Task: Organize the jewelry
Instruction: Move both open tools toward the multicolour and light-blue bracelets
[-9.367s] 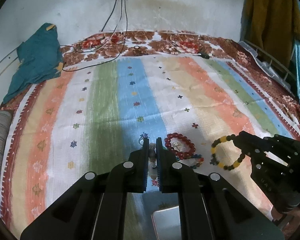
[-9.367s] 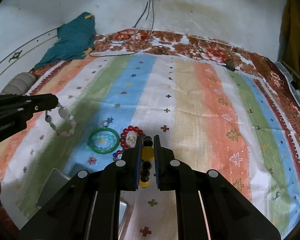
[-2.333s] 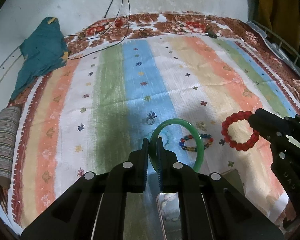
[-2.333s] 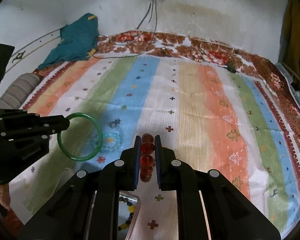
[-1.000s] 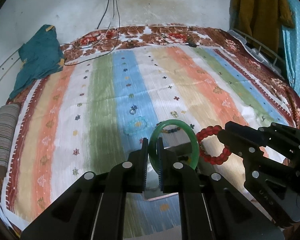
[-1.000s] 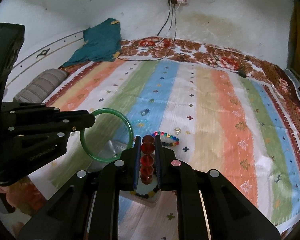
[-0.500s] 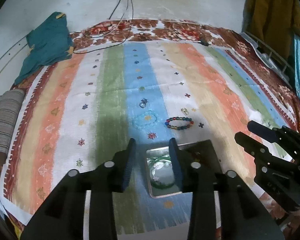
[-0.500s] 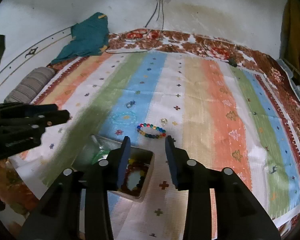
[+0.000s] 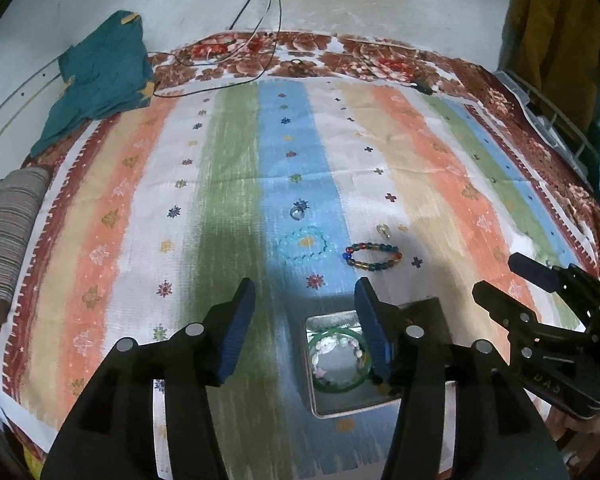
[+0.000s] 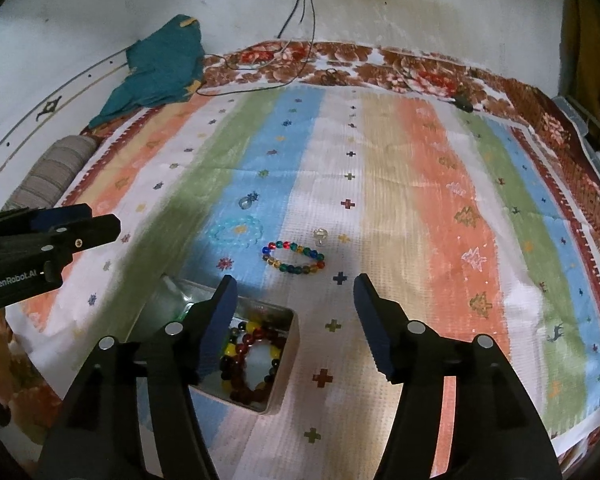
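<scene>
A metal box (image 9: 315, 407) sits on the striped cloth below my left gripper (image 9: 306, 328), which is open and empty. In it lie a green bangle (image 9: 342, 387) and a pale bead bracelet (image 9: 325, 346). In the right wrist view the box (image 10: 288, 360) also holds a dark red bead bracelet (image 10: 249, 360) and yellow-black beads. My right gripper (image 10: 294, 320) is open and empty above the box's right side. On the cloth lie a multicoloured bead bracelet (image 9: 372, 257) (image 10: 293, 257), a clear blue bracelet (image 9: 305, 246) (image 10: 236, 231), and two rings (image 9: 298, 212) (image 9: 383, 229).
A teal cloth (image 9: 100, 76) lies at the far left of the bed. A striped roll (image 9: 8, 232) rests at the left edge. Cables (image 9: 236, 80) run from the wall socket across the far border. A wire rack (image 9: 540, 108) stands at the right.
Both grippers have opened wide. The green bangle and the dark red bracelet, held a second ago, now lie in the box. Both grippers have risen slightly.
</scene>
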### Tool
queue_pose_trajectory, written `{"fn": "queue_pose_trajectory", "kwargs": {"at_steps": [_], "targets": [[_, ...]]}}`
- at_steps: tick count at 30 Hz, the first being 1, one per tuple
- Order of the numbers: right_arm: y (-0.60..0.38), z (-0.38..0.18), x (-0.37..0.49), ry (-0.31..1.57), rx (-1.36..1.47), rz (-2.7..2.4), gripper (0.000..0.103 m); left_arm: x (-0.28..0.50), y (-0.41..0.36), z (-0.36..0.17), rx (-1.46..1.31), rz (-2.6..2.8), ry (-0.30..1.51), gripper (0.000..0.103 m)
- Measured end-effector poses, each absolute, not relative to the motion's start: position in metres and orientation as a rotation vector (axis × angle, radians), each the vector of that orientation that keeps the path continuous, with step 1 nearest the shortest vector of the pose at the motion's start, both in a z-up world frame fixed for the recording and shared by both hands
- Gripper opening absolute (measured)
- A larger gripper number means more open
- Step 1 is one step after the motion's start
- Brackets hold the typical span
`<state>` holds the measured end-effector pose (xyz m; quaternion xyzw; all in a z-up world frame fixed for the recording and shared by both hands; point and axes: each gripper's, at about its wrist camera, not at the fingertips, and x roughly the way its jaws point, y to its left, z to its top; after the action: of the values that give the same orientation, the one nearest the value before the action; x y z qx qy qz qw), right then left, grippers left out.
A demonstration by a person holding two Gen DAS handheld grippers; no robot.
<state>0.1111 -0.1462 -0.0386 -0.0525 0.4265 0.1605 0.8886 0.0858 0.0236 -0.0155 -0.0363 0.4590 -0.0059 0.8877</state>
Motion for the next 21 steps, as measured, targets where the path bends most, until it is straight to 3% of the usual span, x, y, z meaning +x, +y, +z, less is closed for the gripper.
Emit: {"fn": "queue_pose_trajectory", "kwargs": {"at_steps": [5, 9, 21], "targets": [[-0.144, -0.051, 0.126, 0.926, -0.113, 0.319, 0.062, 0.101, 0.026, -0.023, -0.063, 0.011, 0.974, 0.058], [-0.141, -0.061, 0.137, 0.964, -0.122, 0.323, 0.068, 0.116, 0.030, -0.030, -0.079, 0.031, 0.988, 0.059], [-0.139, -0.078, 0.170, 1.021, -0.112, 0.295, 0.071, 0.150, 0.036, -0.042, -0.094, 0.063, 1.008, 0.060]]}}
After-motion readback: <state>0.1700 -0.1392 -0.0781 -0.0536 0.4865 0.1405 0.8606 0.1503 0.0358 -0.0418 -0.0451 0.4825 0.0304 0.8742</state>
